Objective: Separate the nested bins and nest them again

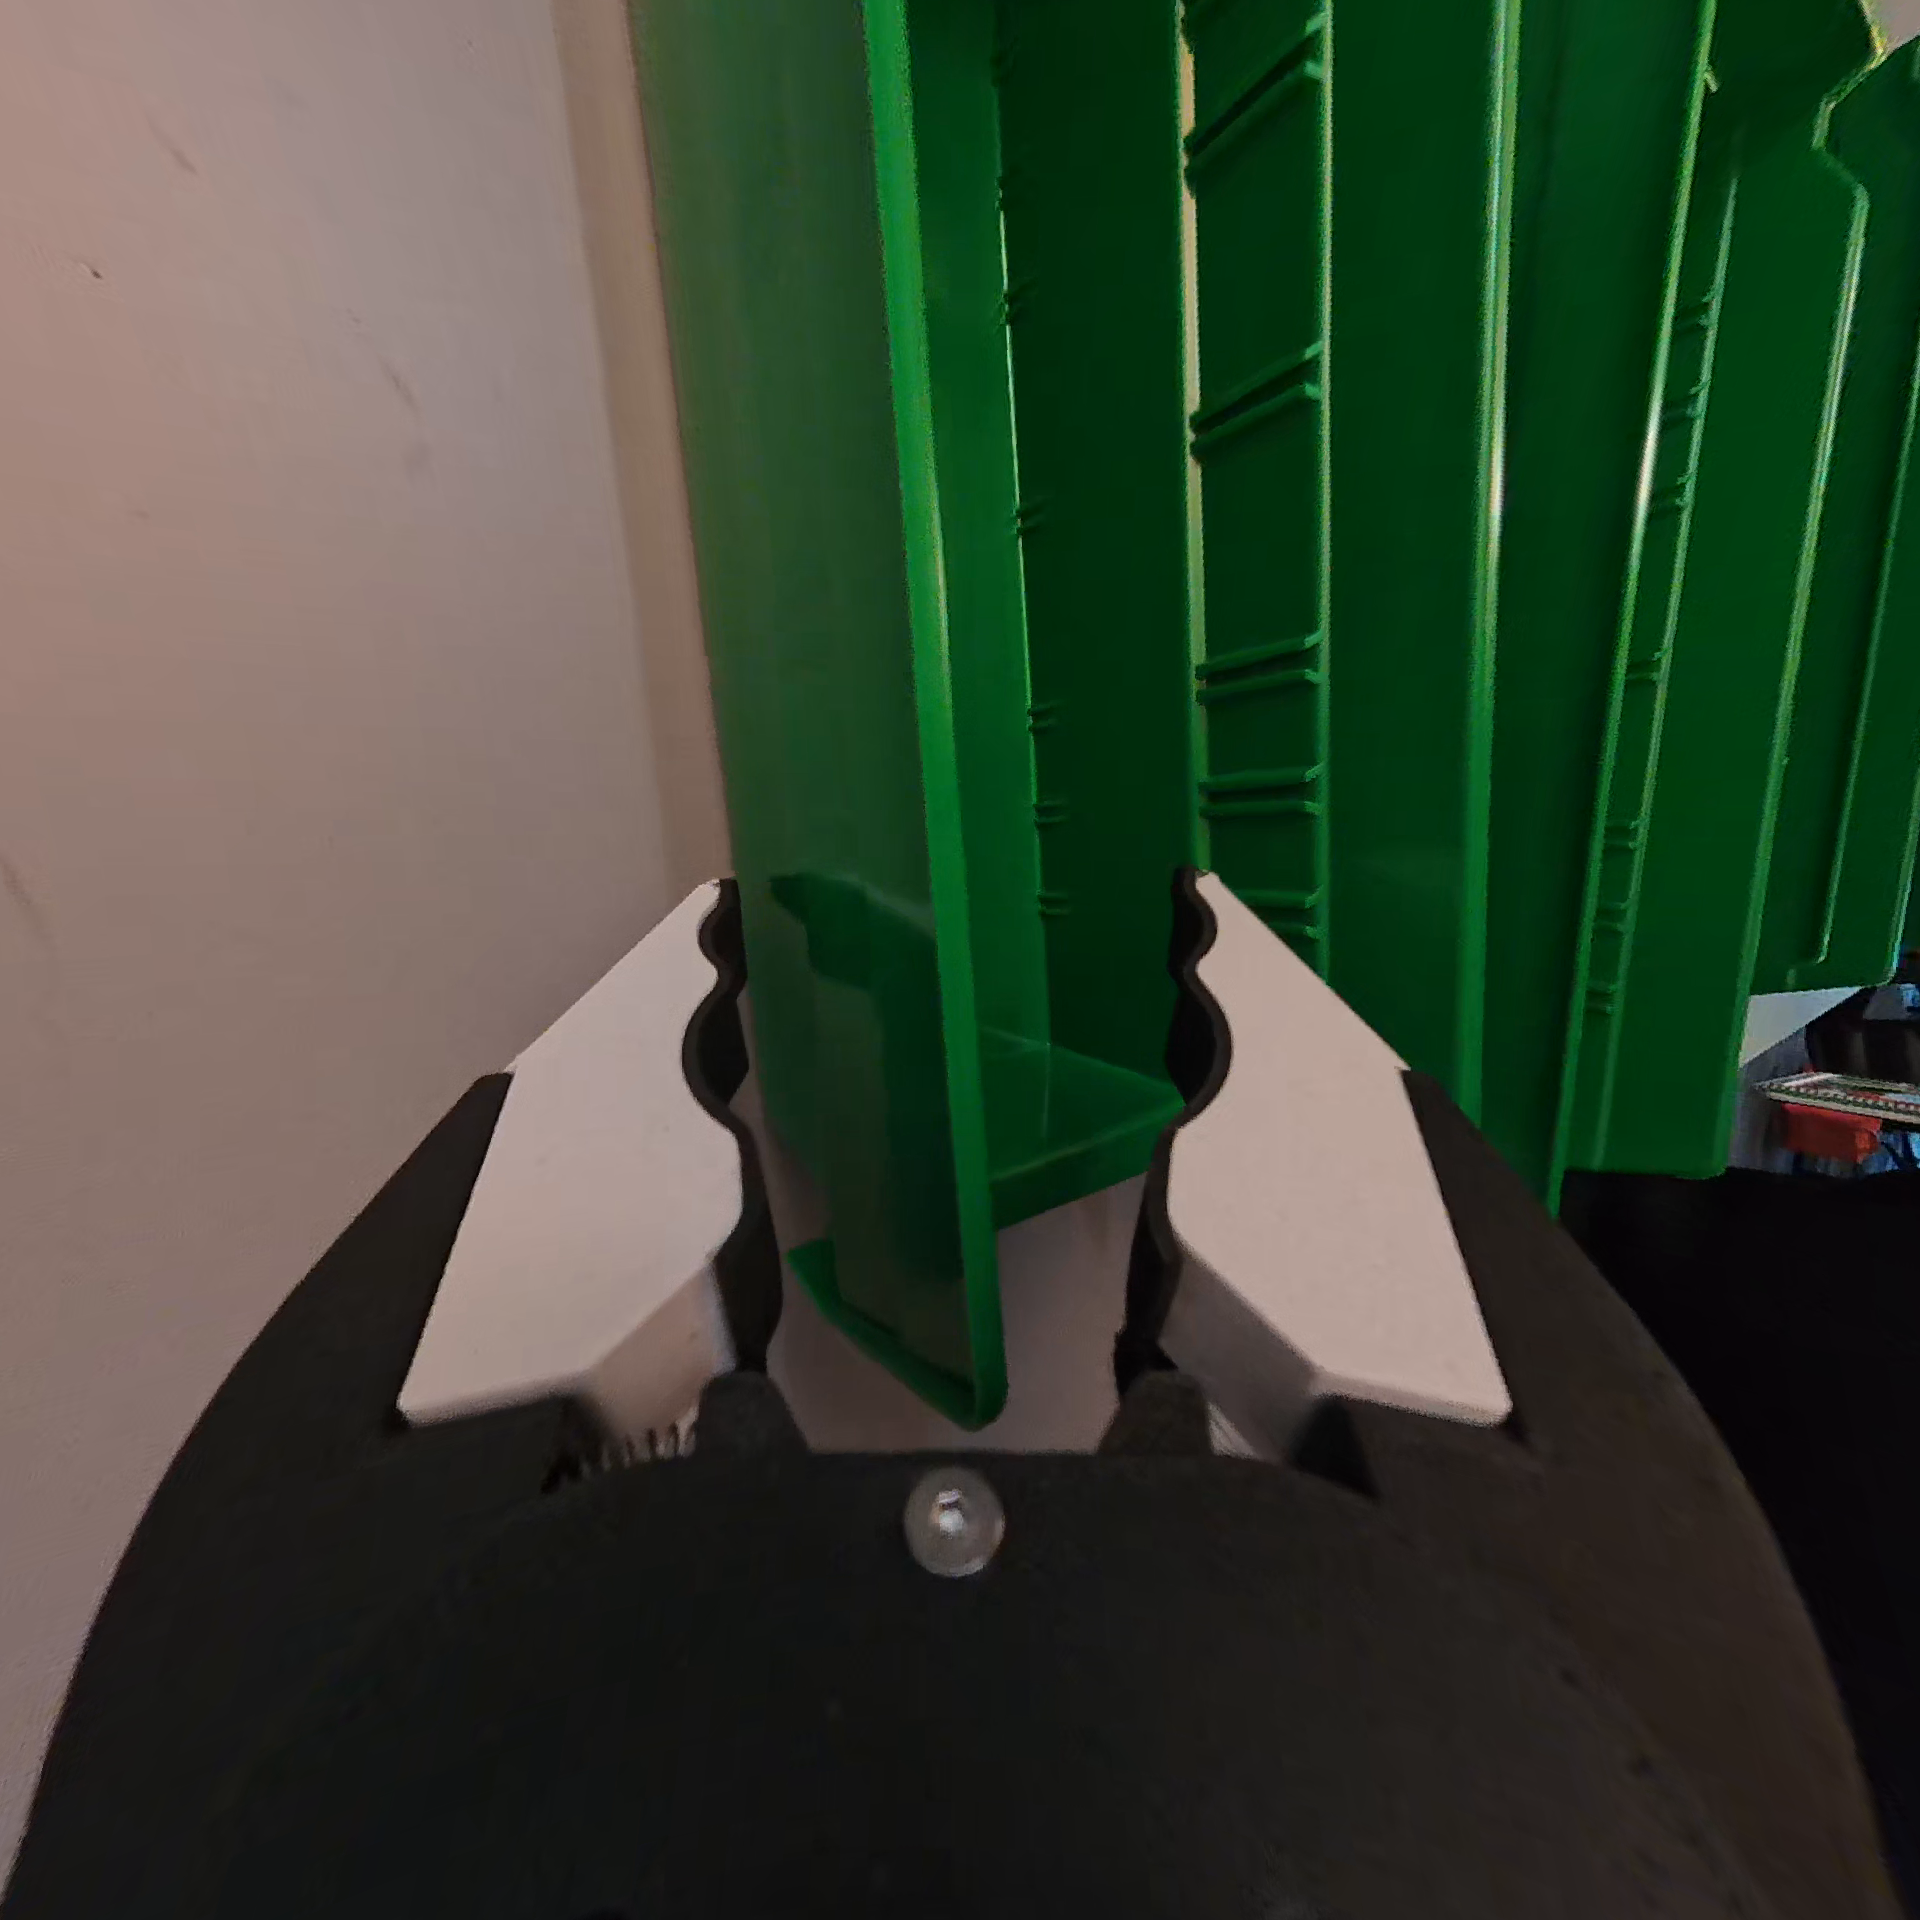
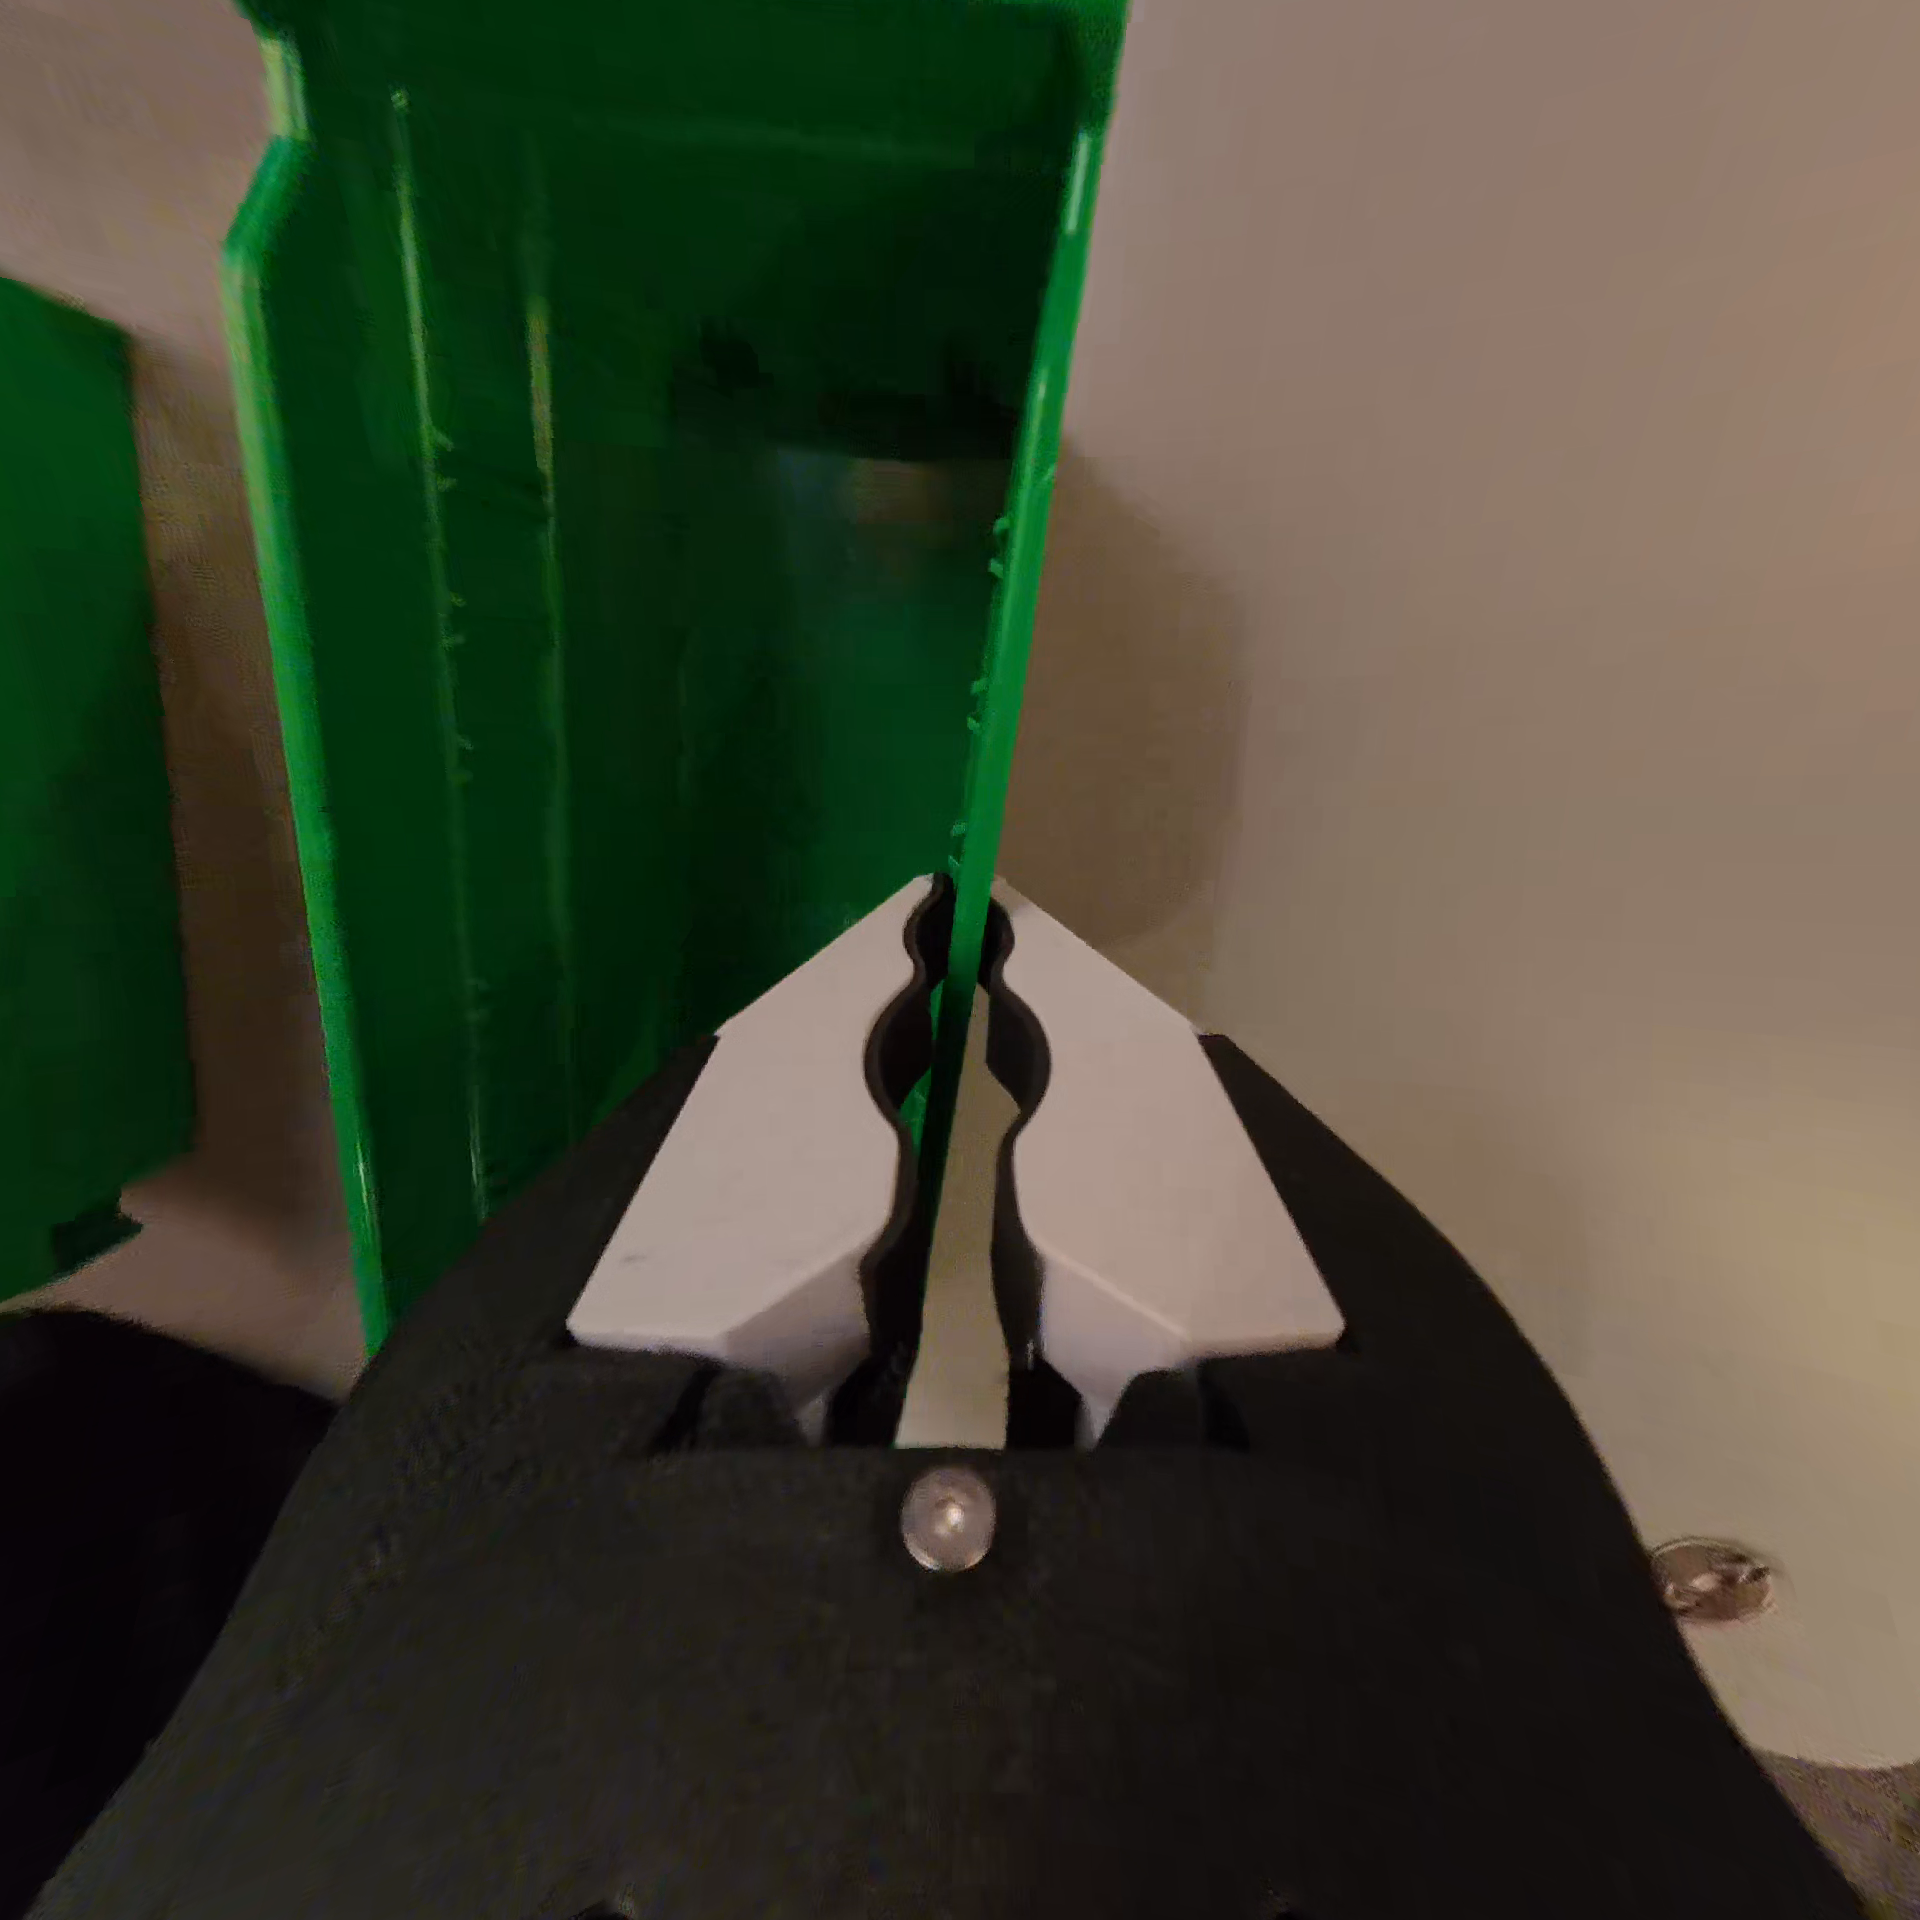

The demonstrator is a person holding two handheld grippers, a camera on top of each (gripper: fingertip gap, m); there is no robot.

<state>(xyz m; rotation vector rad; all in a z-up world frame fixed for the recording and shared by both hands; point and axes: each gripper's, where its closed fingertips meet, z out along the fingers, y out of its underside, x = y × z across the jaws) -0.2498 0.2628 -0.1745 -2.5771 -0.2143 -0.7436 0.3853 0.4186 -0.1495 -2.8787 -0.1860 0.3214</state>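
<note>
Your left gripper is part way open, w/ the rim of a green bin sitting between its two fingers. The left finger touches the bin's outer side and the right finger touches the edge of the rim, so it looks like it's gripping that wide rim, not squeezed tight. Just to the right of that bin you see more green bin walls w/ little ribs, close beside it; can't tell if they're nested or just next to each other. Behind is a plain pale wall. Your right gripper is almost closed, pinching the thin side wall of a green bin right at the tips. That bin stands up tall in front of you, open side facing the camera, a bit blurry. Another green bin piece shows at the far left, apart from the first. Down at the right is a white round surface w/ a small shiny metal bit on it.
</note>
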